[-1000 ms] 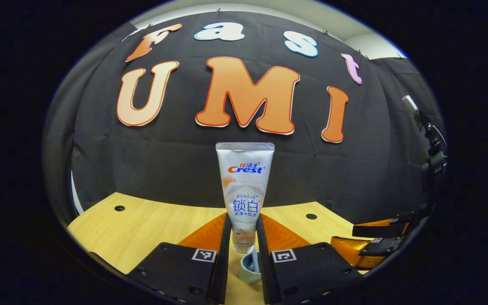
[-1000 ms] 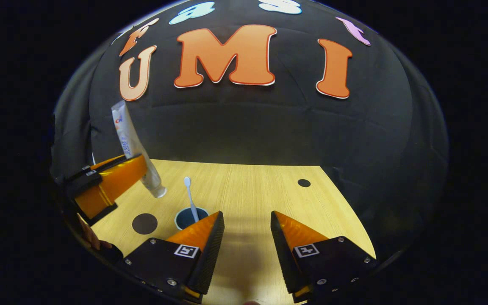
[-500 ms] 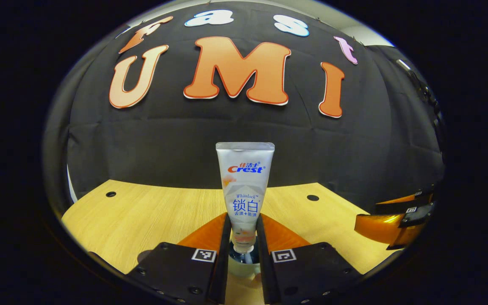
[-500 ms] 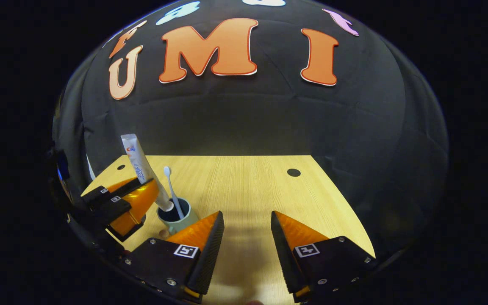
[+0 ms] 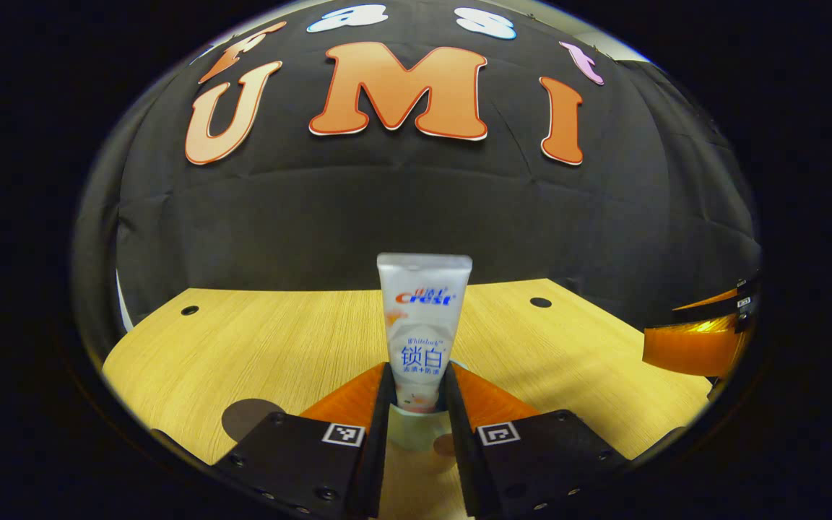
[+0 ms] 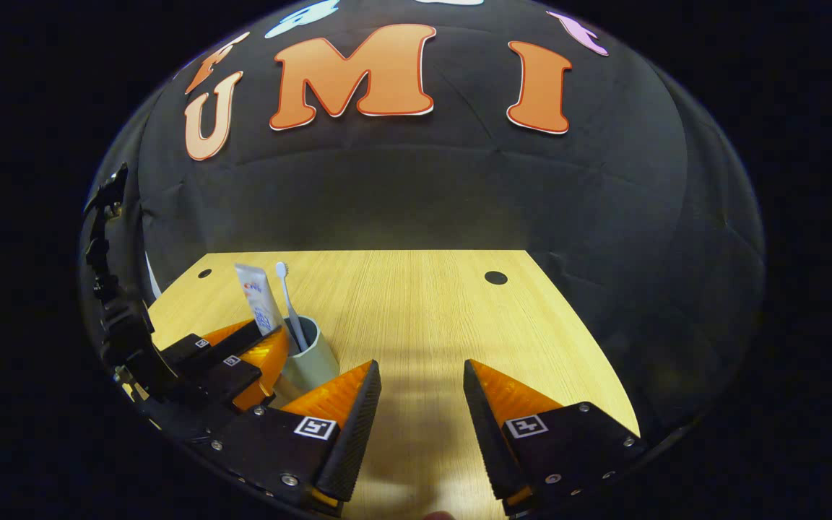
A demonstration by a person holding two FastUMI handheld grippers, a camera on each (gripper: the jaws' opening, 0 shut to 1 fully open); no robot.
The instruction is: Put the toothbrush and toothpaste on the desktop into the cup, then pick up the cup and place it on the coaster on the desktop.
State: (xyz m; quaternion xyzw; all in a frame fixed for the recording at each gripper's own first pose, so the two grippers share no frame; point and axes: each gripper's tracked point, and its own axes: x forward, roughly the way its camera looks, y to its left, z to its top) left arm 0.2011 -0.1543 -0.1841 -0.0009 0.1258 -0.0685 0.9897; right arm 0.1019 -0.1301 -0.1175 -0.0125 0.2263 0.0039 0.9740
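Lowered since the earlier frames, the toothpaste [image 5: 424,325] now stands with its cap end down inside the cup [image 6: 313,359], where a second ago it hung above the rim. It has also slipped a little lower between the fingers of the left gripper [image 5: 418,393], which look slightly wider apart than before; whether they press on the tube or merely flank it cannot be told.

Around the cup, the desktop [image 6: 416,303] is bare light wood with small dark holes near its far corners. In the left gripper view a dark round coaster [image 5: 246,417] lies on the wood just left of the left gripper, partly hidden behind its body. In the right gripper view the toothbrush [image 6: 289,300] leans upright in the cup beside the tube, head up. The left gripper closes in on the cup from the left there, its fingers reaching just to the rim and covering the cup's left side.

In that view the right gripper [image 6: 419,393] hovers low over the desk to the right of the cup, level, its jaws wide apart and holding nothing. Its left finger [image 6: 336,393] partly covers the cup's base. The left gripper view shows it at the right edge [image 5: 698,339].
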